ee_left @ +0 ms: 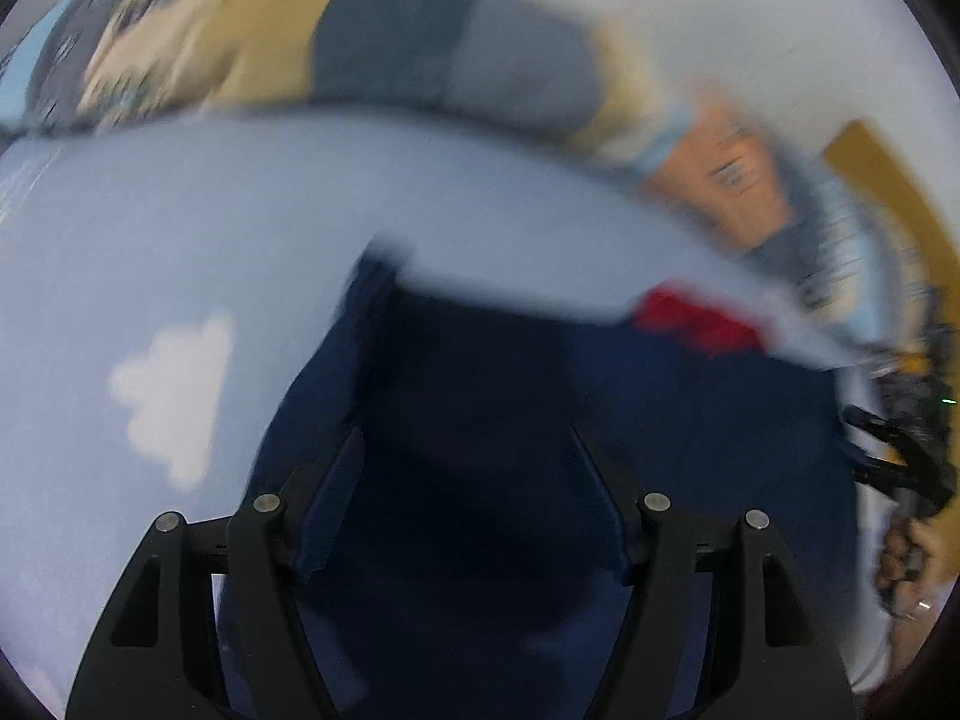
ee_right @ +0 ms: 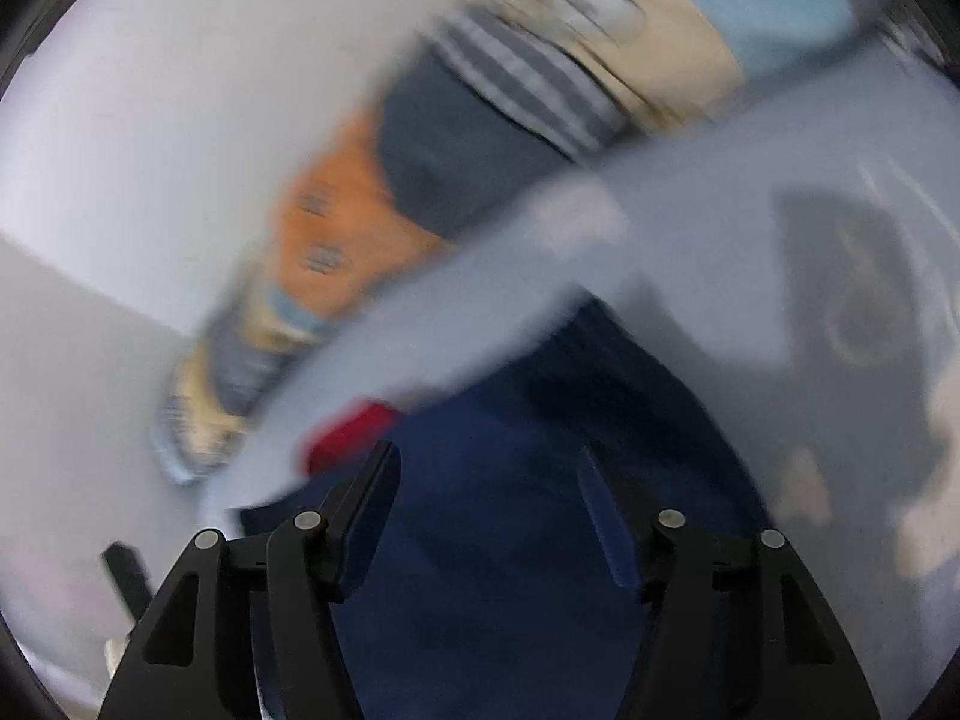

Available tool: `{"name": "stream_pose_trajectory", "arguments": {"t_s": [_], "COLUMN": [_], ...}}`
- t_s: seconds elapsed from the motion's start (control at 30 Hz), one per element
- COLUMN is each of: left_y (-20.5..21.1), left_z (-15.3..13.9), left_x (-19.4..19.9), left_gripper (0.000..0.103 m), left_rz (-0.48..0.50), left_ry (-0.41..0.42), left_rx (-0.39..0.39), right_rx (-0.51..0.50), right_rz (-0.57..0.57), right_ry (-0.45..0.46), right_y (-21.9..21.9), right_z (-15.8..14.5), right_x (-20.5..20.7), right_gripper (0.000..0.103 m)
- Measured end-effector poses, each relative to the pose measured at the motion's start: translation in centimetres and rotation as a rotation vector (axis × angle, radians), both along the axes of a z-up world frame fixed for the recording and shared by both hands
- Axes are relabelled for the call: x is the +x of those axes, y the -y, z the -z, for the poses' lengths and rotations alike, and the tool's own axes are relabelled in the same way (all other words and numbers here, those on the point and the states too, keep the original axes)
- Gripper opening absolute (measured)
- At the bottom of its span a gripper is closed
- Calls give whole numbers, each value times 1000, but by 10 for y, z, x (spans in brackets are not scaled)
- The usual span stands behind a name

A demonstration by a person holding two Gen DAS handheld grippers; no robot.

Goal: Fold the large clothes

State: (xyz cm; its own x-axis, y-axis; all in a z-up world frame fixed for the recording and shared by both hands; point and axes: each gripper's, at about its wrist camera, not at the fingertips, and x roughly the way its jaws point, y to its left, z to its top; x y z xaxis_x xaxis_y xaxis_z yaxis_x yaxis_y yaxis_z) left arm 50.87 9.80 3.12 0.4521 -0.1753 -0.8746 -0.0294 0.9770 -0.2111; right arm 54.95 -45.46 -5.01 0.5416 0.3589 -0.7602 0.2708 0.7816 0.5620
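A dark navy garment (ee_left: 540, 420) lies spread on a pale blue sheet (ee_left: 180, 228) with white cloud shapes. A red patch (ee_left: 690, 315) shows at its far edge. My left gripper (ee_left: 467, 444) hangs over the navy cloth, jaws wide apart, and nothing is pinched between them. In the right wrist view the same navy garment (ee_right: 510, 540) fills the lower middle, with the red patch (ee_right: 348, 429) to the left. My right gripper (ee_right: 489, 456) is open above it. Both views are motion-blurred. The other gripper (ee_left: 900, 462) and a hand show at the right edge of the left wrist view.
A row of piled clothes (ee_left: 390, 48) in tan, grey, orange and light blue runs along the far edge of the sheet; it appears as piled clothes (ee_right: 468, 138) in the right wrist view. A white wall (ee_left: 750, 12) is behind it. A yellow-brown board (ee_left: 882, 180) stands at the right.
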Motion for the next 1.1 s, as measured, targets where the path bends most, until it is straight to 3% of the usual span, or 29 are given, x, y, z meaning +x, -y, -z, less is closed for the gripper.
{"name": "stream_pose_trajectory", "arguments": {"t_s": [0.03,0.07,0.23,0.33,0.4,0.5,0.53,0.6,0.67,0.7,0.73,0.8,0.93,1.0,1.03,1.1], "left_y": [-4,-4,11,32,53,76,79,70,41,26,9,-6,-12,1,10,33], "left_z": [9,8,-41,-62,-62,-46,-36,-14,12,20,25,25,16,8,2,-12], "left_x": [-3,-8,-67,-118,-148,-172,-176,-178,-185,-190,-196,-201,-215,-227,-234,-254], "left_gripper": [67,67,67,67,67,67,67,67,67,68,68,68,68,68,68,68], "left_rz": [-8,-2,87,134,167,192,193,151,68,43,10,-36,-118,-110,-99,-73], "left_ry": [-26,-12,146,233,255,248,223,179,132,126,129,121,99,119,138,182], "left_rx": [19,21,28,22,9,43,51,135,201,192,187,220,205,195,184,172], "right_rx": [-25,-20,-77,-48,-47,-53,-39,-107,-135,-135,-120,-131,-305,-376,-389,-380], "right_rz": [36,54,-26,-164,-261,-402,-444,-506,-461,-409,-351,-215,12,48,37,-13], "right_ry": [-54,-55,78,141,190,179,156,62,39,28,-3,-18,-96,-118,-99,-45], "right_y": [6,11,-7,-57,-103,-174,-190,-213,-199,-174,-149,-99,-26,-21,-28,-55], "right_z": [12,15,-34,-61,-70,-58,-48,-19,-1,6,10,5,-3,-12,-20,-40], "right_x": [-3,-6,-54,-91,-122,-155,-161,-167,-168,-168,-167,-172,-188,-198,-202,-210], "right_gripper": [53,39,44,47,48,48,47,38,26,10,1,0,0,3,10,10]}}
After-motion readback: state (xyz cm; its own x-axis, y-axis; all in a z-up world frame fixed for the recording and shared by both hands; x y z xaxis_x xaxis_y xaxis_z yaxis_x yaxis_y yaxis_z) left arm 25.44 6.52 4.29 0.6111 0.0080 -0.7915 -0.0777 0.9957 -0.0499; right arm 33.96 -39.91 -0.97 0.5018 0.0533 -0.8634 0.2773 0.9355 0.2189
